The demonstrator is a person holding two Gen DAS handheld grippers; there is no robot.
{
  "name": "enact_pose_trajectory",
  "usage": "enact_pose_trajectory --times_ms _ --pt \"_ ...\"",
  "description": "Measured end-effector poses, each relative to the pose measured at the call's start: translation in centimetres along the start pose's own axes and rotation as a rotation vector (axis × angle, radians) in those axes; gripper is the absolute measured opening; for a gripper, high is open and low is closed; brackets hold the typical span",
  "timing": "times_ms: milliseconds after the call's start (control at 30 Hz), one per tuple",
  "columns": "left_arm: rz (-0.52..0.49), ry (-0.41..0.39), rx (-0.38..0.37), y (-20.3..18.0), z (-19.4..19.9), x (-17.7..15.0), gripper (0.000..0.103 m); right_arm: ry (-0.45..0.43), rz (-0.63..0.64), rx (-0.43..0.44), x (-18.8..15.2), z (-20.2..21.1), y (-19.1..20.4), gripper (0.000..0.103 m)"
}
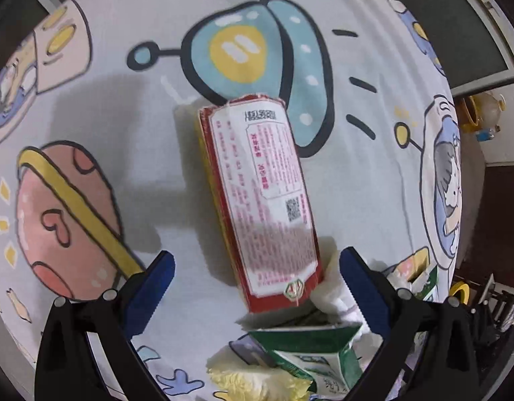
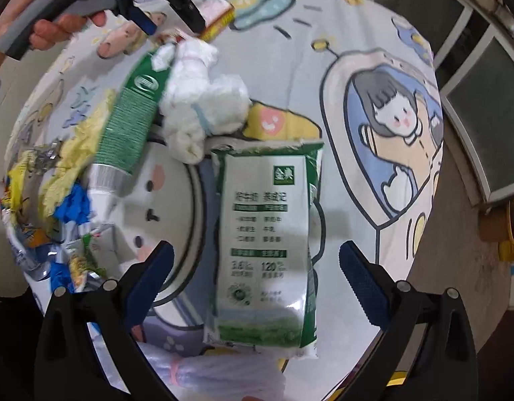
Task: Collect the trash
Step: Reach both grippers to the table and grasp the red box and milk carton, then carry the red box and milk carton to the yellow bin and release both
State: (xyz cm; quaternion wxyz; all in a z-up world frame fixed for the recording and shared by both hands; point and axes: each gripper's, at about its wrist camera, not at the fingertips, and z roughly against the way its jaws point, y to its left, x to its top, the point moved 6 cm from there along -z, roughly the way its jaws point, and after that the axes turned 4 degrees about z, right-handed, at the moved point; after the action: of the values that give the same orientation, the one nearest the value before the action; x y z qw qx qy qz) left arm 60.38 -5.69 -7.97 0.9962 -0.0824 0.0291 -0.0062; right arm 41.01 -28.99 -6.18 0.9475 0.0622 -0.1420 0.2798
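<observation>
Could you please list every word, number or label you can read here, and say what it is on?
"金典": logo on the flat green and white milk pouch.
"3.6" and "120": large figures lower on that pouch.
Pouch's remaining print: too blurred.
Red and white box: barcode, QR code, dense red text, unreadable.
Green tube: logo blurred.

Left claw [image 1: 257, 287] and right claw [image 2: 257, 287] both gape wide.

— What holds all the stuff?

— A cloth [image 1: 357, 173] with cartoon drawings.

— What lies on it?

— A red box [image 1: 260, 197] lies flat. Just beside the red box sits crumpled white paper [image 2: 203, 100]. A green milk carton [image 2: 267, 244] lies near the paper. A green tube [image 2: 130, 123] touches the paper too. Yellow paper [image 2: 76, 157] lies beside the tube.
</observation>
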Motion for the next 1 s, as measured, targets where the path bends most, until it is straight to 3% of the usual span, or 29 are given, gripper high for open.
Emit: enact_pose_trajectory --times_ms 267,400,433,467,500,533,600,800,1000 --pt "0.005 0.035 -0.006 -0.5 -2.7 1.2 0.095 0.072 -0.053 0.047 -0.2 -2.6 -0.9 0.094" --pt "0.024 0.024 -0.012 -0.1 -3.1 1.9 0.095 0.086 -0.056 0.022 -0.2 -3.3 -1.2 0.084" --pt "0.024 0.019 -0.005 -0.1 -3.1 2.0 0.093 0.083 -0.060 0.017 -0.3 -3.4 -1.1 0.080" --pt "0.018 0.006 0.024 -0.1 -3.1 2.1 0.080 0.082 -0.062 0.010 -0.4 -3.4 -1.3 0.075" --pt "0.009 -0.010 0.074 0.1 -3.1 2.1 0.060 0.081 -0.067 -0.012 -0.4 -3.4 -1.6 0.060" --pt "0.008 -0.021 0.086 0.1 -2.9 2.2 0.051 0.077 -0.074 -0.019 -0.5 -3.3 -1.8 0.056" --pt "0.023 -0.034 0.033 0.4 -1.9 2.2 0.038 0.057 -0.107 -0.020 -0.6 -2.7 -2.3 0.055" --pt "0.021 -0.079 -0.012 1.0 1.5 0.6 0.037 -0.004 -0.094 -0.060 -1.2 0.3 -1.4 0.054" --pt "0.033 -0.170 -0.044 1.1 7.6 -2.1 0.037 -0.098 -0.109 -0.081 -0.9 5.4 -0.6 0.054"
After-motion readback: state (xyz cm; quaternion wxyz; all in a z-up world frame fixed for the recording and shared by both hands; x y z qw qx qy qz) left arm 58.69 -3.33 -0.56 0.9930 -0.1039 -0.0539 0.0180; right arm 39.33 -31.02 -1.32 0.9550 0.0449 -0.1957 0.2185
